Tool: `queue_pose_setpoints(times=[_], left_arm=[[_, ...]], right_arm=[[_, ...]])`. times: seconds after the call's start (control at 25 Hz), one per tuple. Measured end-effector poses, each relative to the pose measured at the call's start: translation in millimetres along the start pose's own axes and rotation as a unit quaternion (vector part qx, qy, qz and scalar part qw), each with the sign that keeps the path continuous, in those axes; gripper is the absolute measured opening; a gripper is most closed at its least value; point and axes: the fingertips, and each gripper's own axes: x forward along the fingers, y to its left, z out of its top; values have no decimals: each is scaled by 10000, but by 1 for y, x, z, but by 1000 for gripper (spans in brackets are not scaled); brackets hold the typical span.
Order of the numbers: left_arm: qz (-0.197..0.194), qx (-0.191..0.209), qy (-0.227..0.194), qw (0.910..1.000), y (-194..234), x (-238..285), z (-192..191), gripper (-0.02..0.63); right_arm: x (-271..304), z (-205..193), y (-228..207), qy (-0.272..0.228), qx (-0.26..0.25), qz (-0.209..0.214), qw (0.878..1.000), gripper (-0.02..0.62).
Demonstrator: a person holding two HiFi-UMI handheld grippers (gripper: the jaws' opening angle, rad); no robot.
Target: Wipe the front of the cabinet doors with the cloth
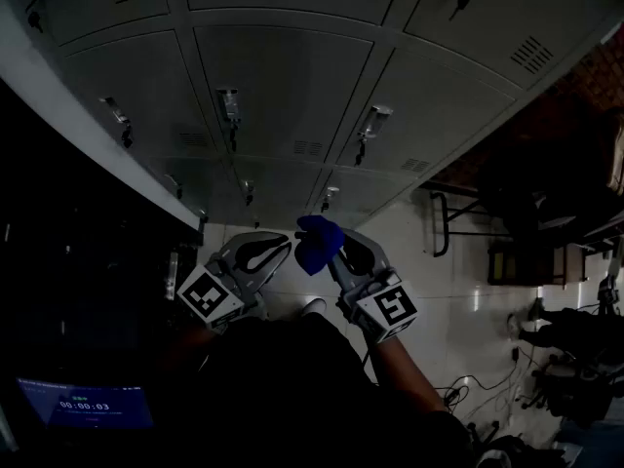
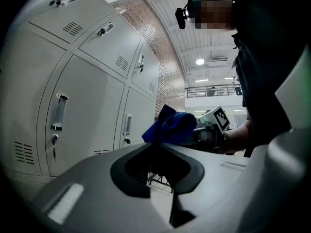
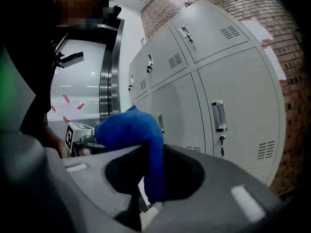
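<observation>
A blue cloth (image 1: 317,242) is bunched in my right gripper (image 1: 336,250), whose jaws are shut on it. In the right gripper view the cloth (image 3: 131,130) bulges above the jaws and hangs down between them at my right gripper (image 3: 148,148). My left gripper (image 1: 285,250) is held beside it, jaws shut, its tips close to the cloth; in the left gripper view, my left gripper (image 2: 151,143) shows nothing between its jaws, with the cloth (image 2: 170,126) just beyond. Grey cabinet doors (image 1: 283,86) with handles and vents stand ahead, apart from both grippers (image 2: 87,110) (image 3: 233,106).
A dark panel edge (image 1: 88,154) runs along the left of the cabinets. A small screen (image 1: 93,406) glows at the lower left. A dark metal frame (image 1: 458,224) and cables (image 1: 468,393) lie on the white tiled floor to the right. Brick wall (image 3: 262,13) flanks the cabinets.
</observation>
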Motion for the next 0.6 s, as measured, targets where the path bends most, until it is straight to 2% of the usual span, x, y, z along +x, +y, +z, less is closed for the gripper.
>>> queue_pose_setpoints(times=[0.2, 0.6], left_arm=[[44, -59, -60, 10000, 1, -3, 0, 18], [38, -115, -103, 9999, 1, -6, -6, 18]], right_arm=[[8, 17, -17, 55, -127, -55, 9999, 72], [32, 104, -87, -354, -656, -741, 9945, 72]])
